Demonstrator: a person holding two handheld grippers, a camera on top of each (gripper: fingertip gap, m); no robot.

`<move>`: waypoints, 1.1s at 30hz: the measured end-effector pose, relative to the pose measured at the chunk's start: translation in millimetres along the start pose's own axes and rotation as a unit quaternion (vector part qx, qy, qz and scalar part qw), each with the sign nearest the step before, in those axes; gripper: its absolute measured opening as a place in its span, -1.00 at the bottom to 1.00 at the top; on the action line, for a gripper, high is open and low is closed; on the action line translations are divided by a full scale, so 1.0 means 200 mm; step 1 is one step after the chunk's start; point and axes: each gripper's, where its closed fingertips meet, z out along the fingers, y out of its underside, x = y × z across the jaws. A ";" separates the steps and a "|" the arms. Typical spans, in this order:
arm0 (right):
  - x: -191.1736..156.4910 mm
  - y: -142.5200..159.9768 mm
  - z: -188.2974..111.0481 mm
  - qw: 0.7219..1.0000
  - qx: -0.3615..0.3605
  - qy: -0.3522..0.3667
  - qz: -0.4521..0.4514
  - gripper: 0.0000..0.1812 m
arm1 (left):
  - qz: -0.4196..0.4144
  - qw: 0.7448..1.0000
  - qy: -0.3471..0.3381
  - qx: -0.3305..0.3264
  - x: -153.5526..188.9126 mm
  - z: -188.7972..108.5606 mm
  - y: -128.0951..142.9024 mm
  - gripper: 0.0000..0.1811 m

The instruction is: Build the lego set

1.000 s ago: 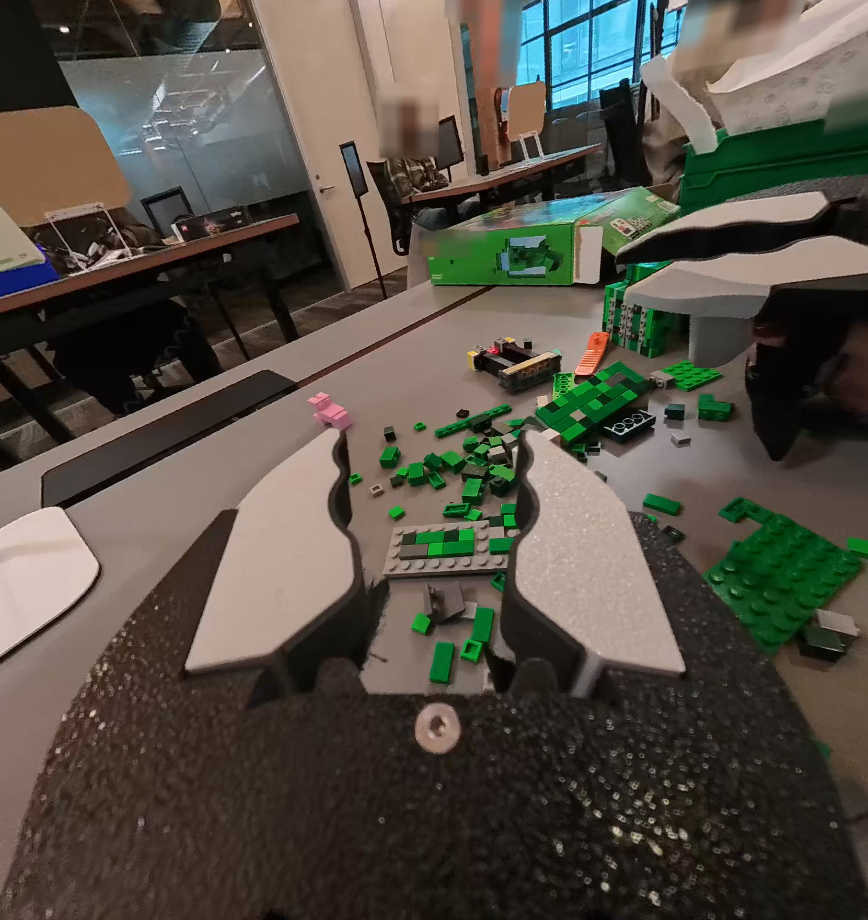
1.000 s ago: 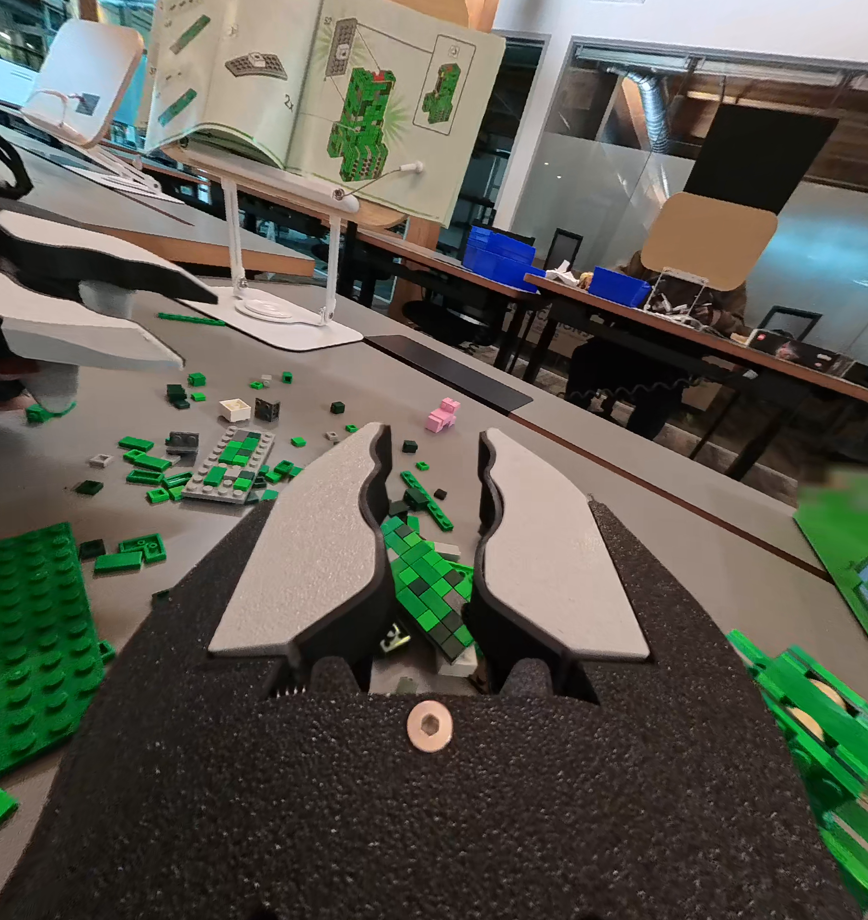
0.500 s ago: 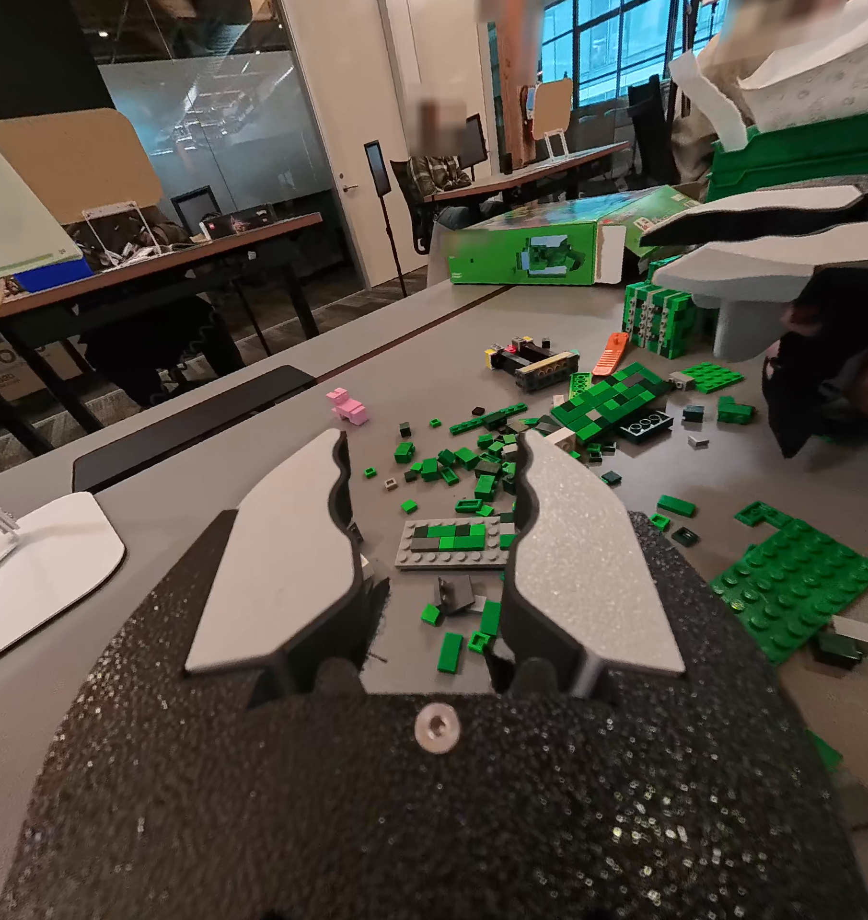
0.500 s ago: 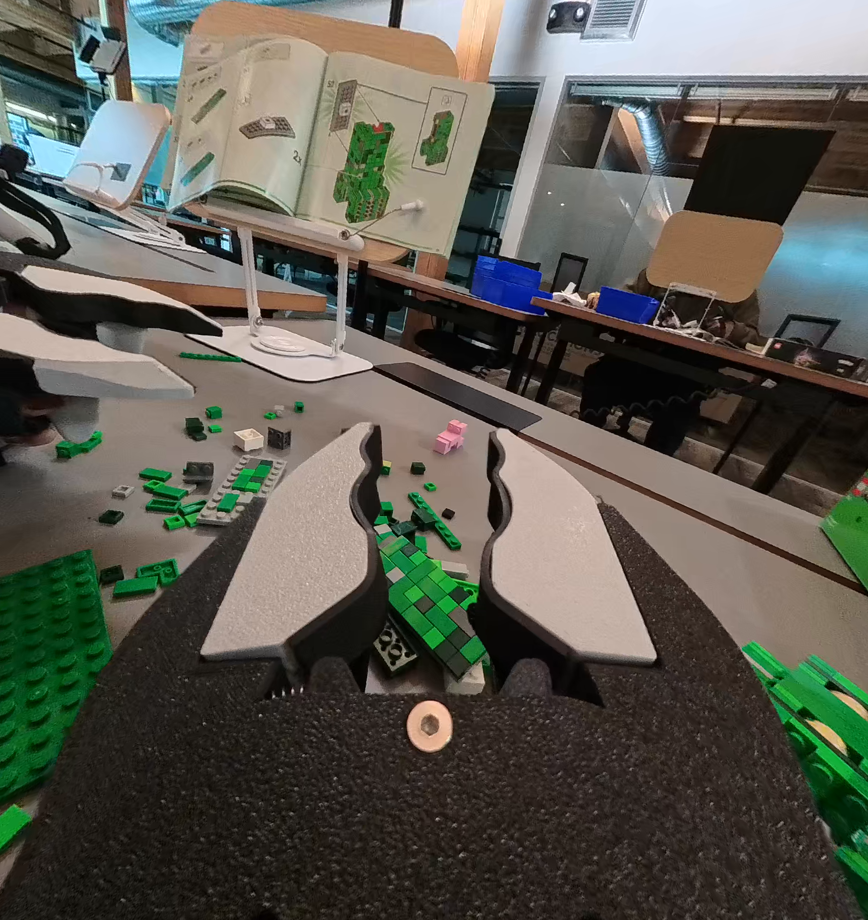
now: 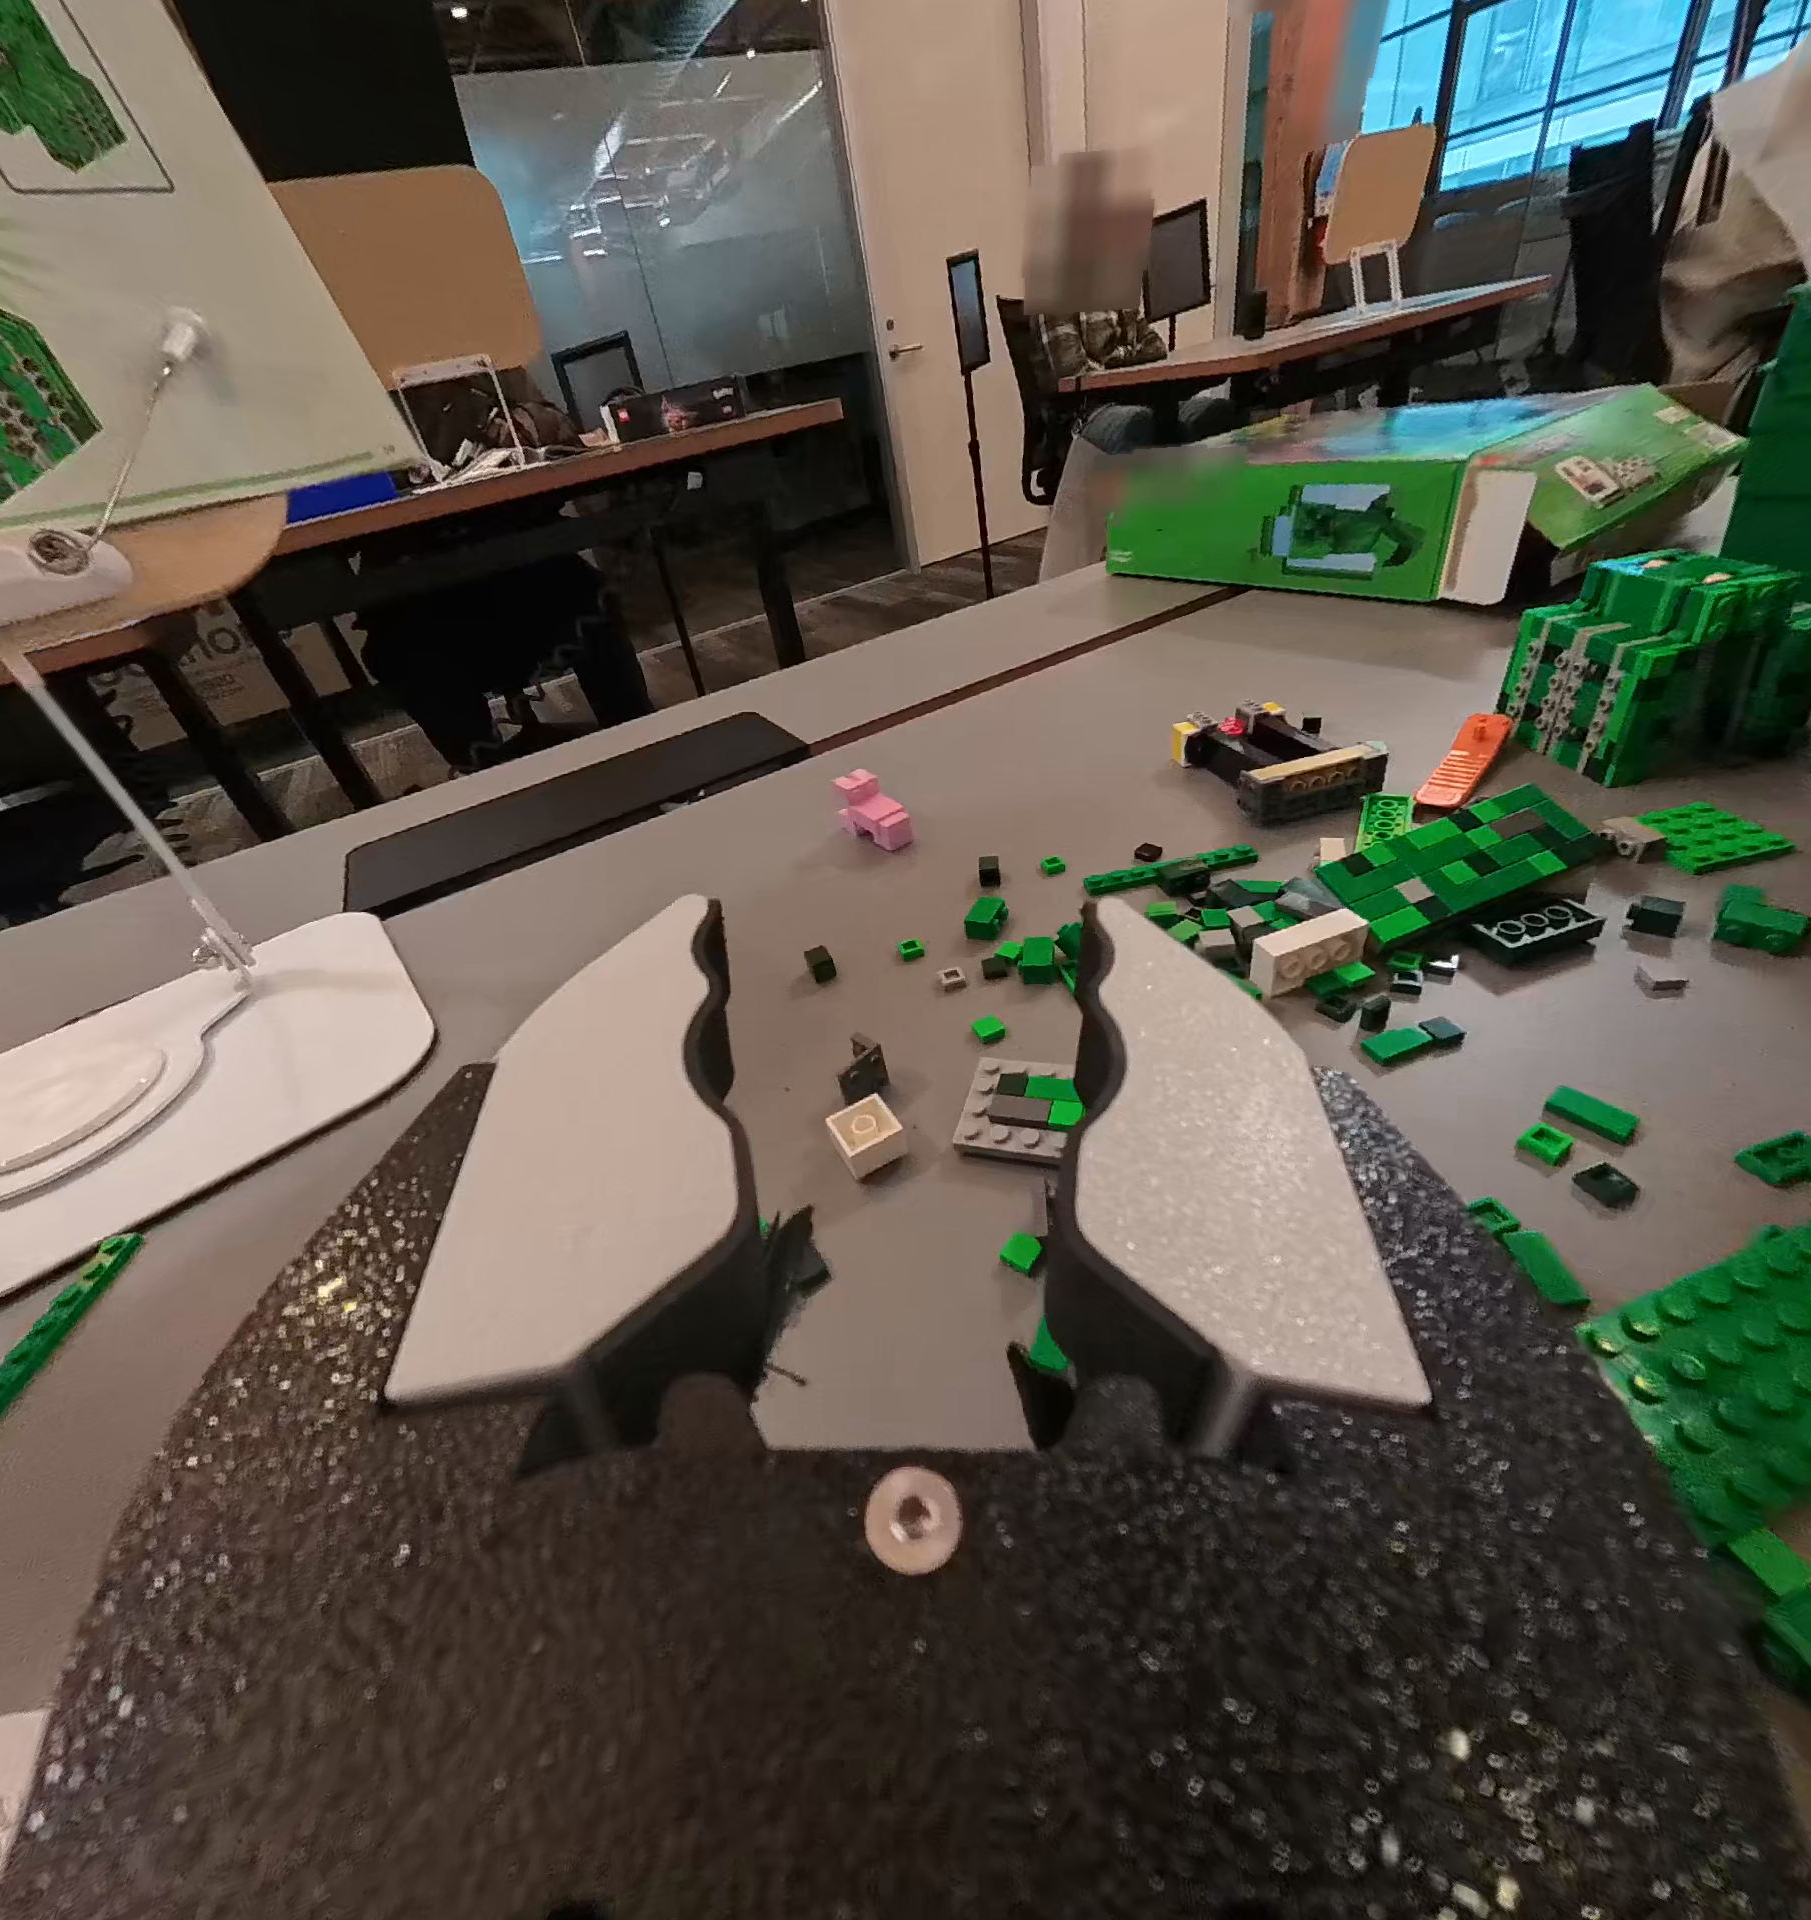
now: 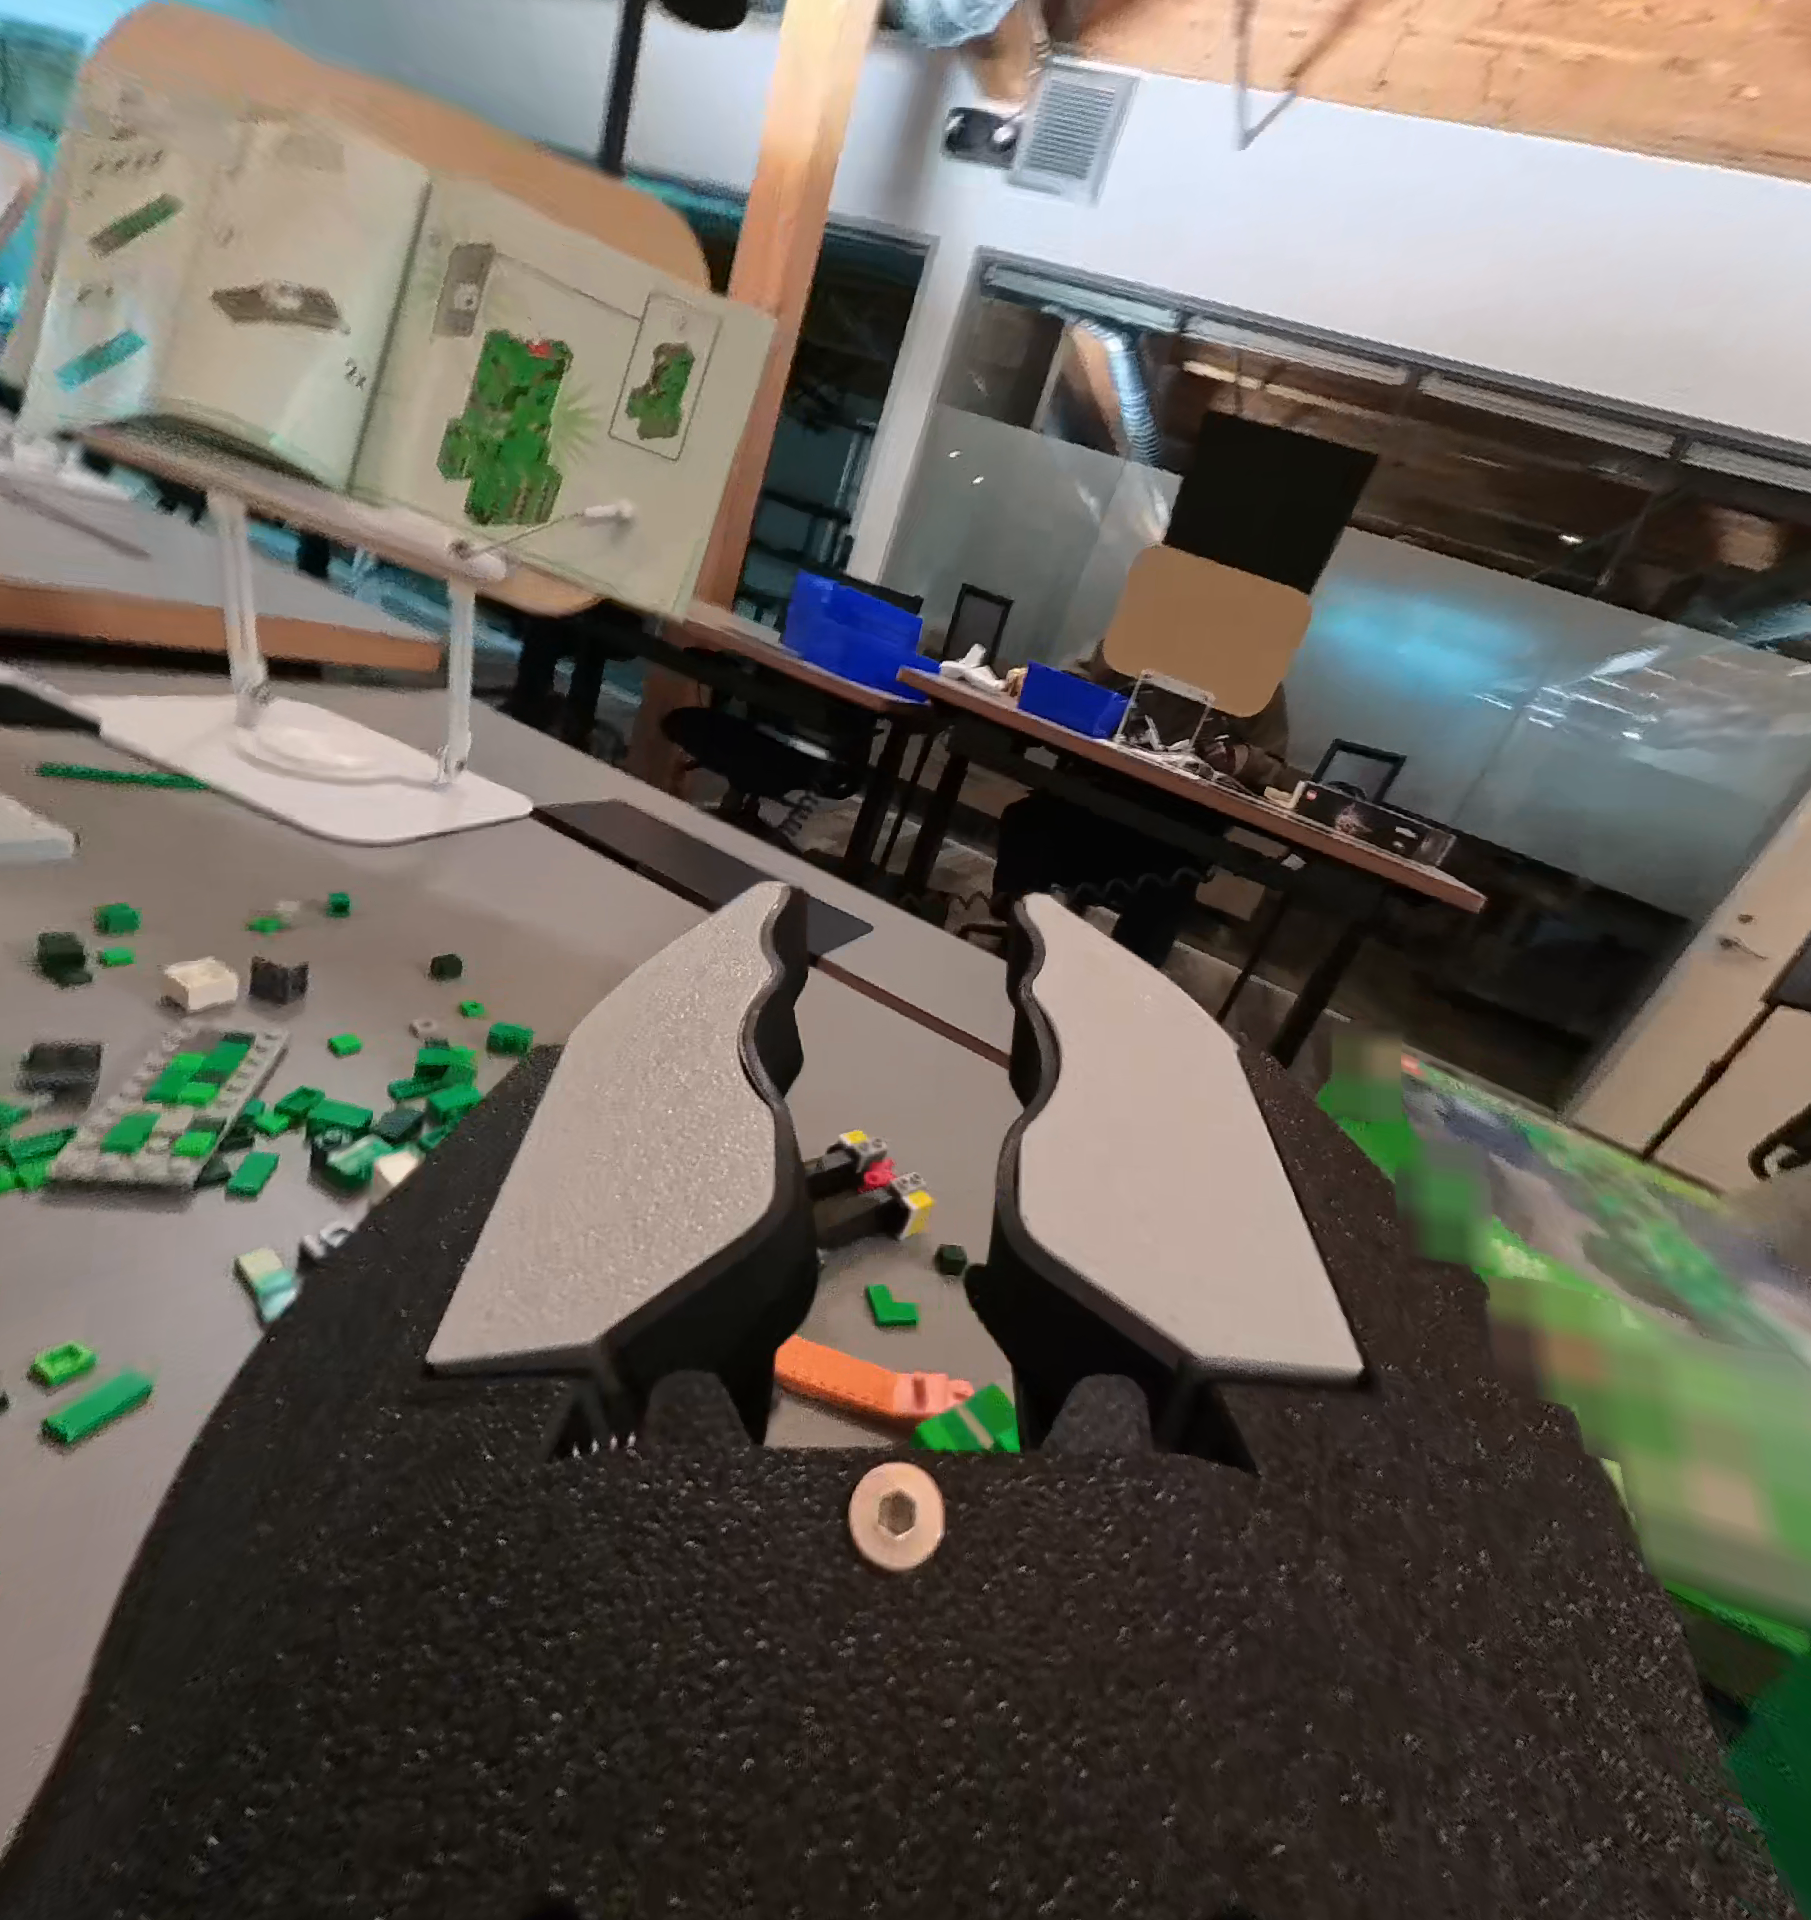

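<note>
My left gripper [image 5: 903,920] is open and empty, low over the grey table [image 5: 672,862]. Between its fingers lie a small white brick [image 5: 865,1138], a dark small piece [image 5: 865,1070] and a grey plate with green tiles [image 5: 1020,1107]. My right gripper [image 6: 906,914] is open and empty, above a black frame assembly with yellow and red bits [image 6: 870,1184], an orange brick separator [image 6: 859,1387] and a green L-shaped piece [image 6: 890,1304]. The grey plate [image 6: 168,1101] also shows at the left of the right wrist view. A green tiled panel [image 5: 1462,862] lies farther right.
A large green baseplate [image 5: 1753,1371] lies at the right. A built green block [image 5: 1690,675] and the green set box [image 5: 1400,509] stand at the back right. A pink figure [image 5: 873,810] sits mid-table. The instruction booklet [image 6: 381,384] rests on a white stand [image 5: 153,1049] at the left. The green tiled panel [image 5: 1462,862] lies around 15 centimeters away from my right fingertips. About 20 centimeters separates my right fingertips from the orange brick separator [image 6: 859,1387].
My left gripper shifted left, and the white brick now lies between its fingers. My right gripper swung right from over the green tiled panel to over the black frame and orange separator.
</note>
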 end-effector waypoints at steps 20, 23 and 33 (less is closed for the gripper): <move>-0.99 0.30 -0.04 0.811 -0.232 -0.537 -0.012 -0.56 | -0.044 0.995 0.038 0.076 -0.18 0.17 -0.10 -0.40; -1.04 0.34 0.07 0.826 -0.259 -0.500 0.007 -0.60 | -0.061 0.995 0.042 0.072 -0.18 0.18 -0.09 -0.40; -1.06 0.47 0.17 0.826 -0.336 -0.450 0.052 -0.57 | -0.120 0.990 0.051 0.059 -0.21 0.19 -0.05 -0.40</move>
